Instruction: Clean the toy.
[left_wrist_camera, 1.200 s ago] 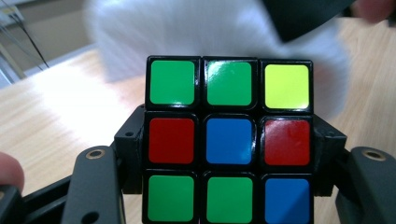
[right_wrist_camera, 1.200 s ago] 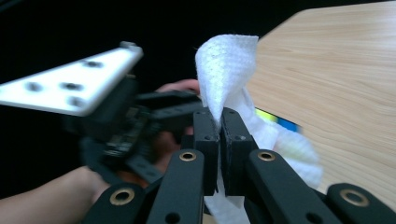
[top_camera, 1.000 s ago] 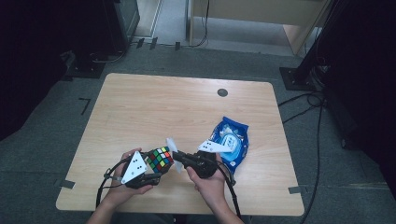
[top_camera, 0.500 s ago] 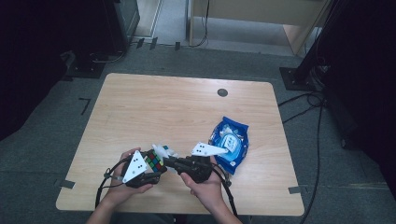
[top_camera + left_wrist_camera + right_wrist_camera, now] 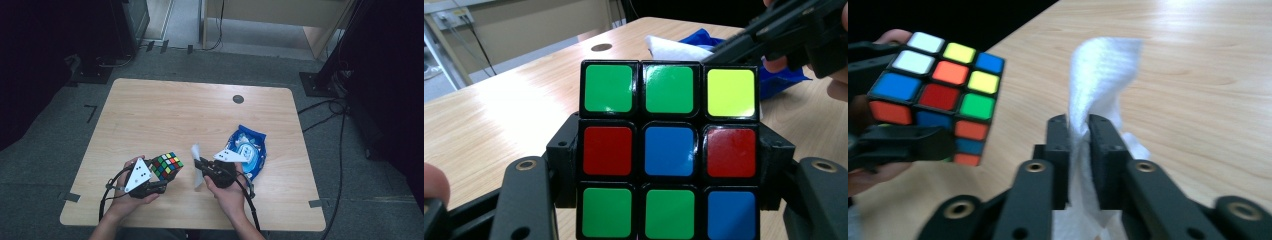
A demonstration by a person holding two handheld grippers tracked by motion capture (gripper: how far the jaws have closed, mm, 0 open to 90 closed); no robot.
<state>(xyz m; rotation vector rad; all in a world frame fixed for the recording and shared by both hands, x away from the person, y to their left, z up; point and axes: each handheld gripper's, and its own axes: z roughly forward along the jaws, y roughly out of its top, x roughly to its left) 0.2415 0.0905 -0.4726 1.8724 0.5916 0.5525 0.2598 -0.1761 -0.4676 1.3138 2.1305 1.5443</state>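
My left gripper (image 5: pixel 164 176) is shut on a scrambled Rubik's cube (image 5: pixel 167 165) and holds it a little above the table near the front edge. In the left gripper view the cube (image 5: pixel 669 95) sits between the two jaws, with green, red, blue and yellow stickers facing the camera. To its right, my right gripper (image 5: pixel 199 166) pinches a white wipe (image 5: pixel 196 152). In the right gripper view the wipe (image 5: pixel 1103 75) stands up from between the narrow jaws of that gripper (image 5: pixel 1079 125). Those jaws have just been opening slightly, with the wipe still between them. The cube (image 5: pixel 938 95) hangs to the left, apart from the wipe.
A blue pack of wipes (image 5: pixel 248 150) lies on the wooden table (image 5: pixel 190 110) just right of my right hand. A small round dark hole (image 5: pixel 238 99) sits near the far edge. Cables run on the floor to the right.
My right gripper has drawn the wipe rightward away from the cube, leaving a gap between them. The left hand and cube have stayed nearly in place.
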